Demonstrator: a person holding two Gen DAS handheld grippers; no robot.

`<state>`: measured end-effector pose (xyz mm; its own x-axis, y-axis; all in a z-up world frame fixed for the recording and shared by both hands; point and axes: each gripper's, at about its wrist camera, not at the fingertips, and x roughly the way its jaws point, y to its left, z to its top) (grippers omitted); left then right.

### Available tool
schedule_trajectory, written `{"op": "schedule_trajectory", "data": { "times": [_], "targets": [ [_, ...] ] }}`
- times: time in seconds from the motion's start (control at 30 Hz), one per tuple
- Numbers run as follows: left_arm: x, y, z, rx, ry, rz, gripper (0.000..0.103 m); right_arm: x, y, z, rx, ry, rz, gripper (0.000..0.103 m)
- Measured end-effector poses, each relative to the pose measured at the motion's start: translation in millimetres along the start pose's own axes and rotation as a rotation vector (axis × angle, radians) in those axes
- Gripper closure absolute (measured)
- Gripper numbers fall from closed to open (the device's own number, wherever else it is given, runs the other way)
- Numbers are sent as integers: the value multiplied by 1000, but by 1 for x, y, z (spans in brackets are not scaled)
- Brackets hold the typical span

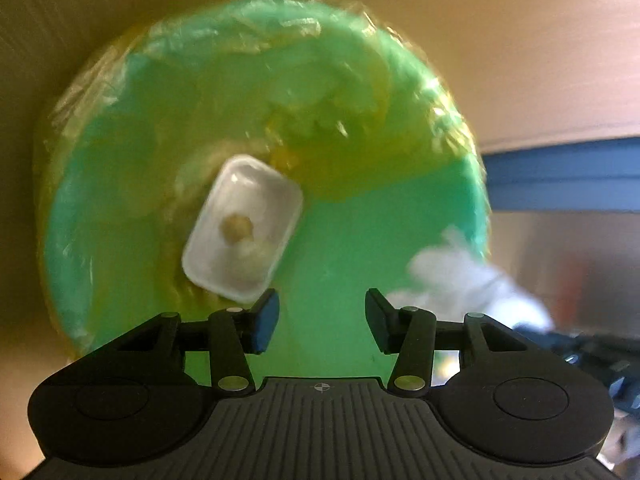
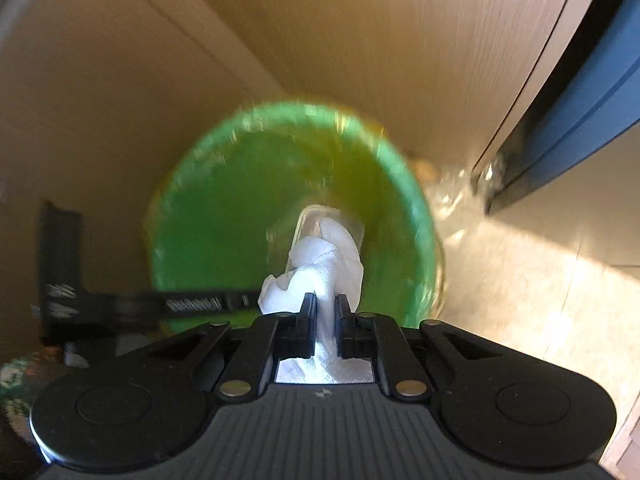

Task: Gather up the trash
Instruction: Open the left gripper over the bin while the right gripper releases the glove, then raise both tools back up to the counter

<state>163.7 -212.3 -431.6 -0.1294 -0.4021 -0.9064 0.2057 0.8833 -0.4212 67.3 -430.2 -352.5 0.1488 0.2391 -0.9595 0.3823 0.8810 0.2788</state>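
I look down into a green trash bin (image 1: 360,232) lined with a clear bag. Inside it lies a white rectangular tray (image 1: 242,228) with food scraps. My left gripper (image 1: 322,304) hangs open above the bin, just below the tray in the picture, with nothing between its fingers. At the bin's right rim is a crumpled white napkin (image 1: 460,276). In the right wrist view my right gripper (image 2: 325,300) is shut on that napkin (image 2: 320,268), over the bin (image 2: 224,208). The napkin hides most of the tray (image 2: 316,212). The left gripper's black body (image 2: 120,302) reaches in from the left.
Light wooden panels (image 2: 360,40) stand behind and beside the bin. A blue-edged panel (image 2: 580,112) juts in at the right, above a pale tiled floor (image 2: 540,280). Crinkled clear plastic (image 2: 452,192) lies on the floor by the bin's right side.
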Motion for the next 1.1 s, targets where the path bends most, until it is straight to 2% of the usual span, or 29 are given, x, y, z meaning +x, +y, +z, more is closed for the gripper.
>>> {"op": "schedule_trajectory", "data": {
  "times": [0.13, 0.27, 0.43, 0.5, 0.57, 0.63, 0.8, 0.87, 0.97, 1.1],
  "targets": [
    [-5, 14, -5, -102, -72, 28, 51, 41, 6, -1, -49, 77, -24, 94],
    [-33, 17, -12, -100, -116, 47, 51, 78, 11, 5, -43, 136, -20, 94],
    [-50, 19, -17, -105, -117, 54, 51, 112, 21, 20, -20, 121, 24, 93],
    [-53, 22, -20, -116, -106, 57, 51, 120, 24, 24, -15, 142, 13, 90],
    [-47, 28, -22, -120, -90, 66, 51, 122, 26, 25, -14, 155, 16, 73],
    [-45, 31, -24, -122, -77, 64, 51, 122, 27, 22, -26, 160, 2, 64],
    [-53, 27, -25, -114, -79, 43, 51, 110, 23, 13, -30, 182, -28, 63],
    [-65, 18, -24, -79, -95, 41, 51, 94, 25, 12, -41, 167, -30, 64],
    [-96, -3, -18, -9, -152, 18, 51, 62, 35, 17, -92, 97, -31, 63],
    [-157, -37, -9, 102, -284, -31, 51, 2, 66, 34, -230, -105, -52, 63]
  ]
}}
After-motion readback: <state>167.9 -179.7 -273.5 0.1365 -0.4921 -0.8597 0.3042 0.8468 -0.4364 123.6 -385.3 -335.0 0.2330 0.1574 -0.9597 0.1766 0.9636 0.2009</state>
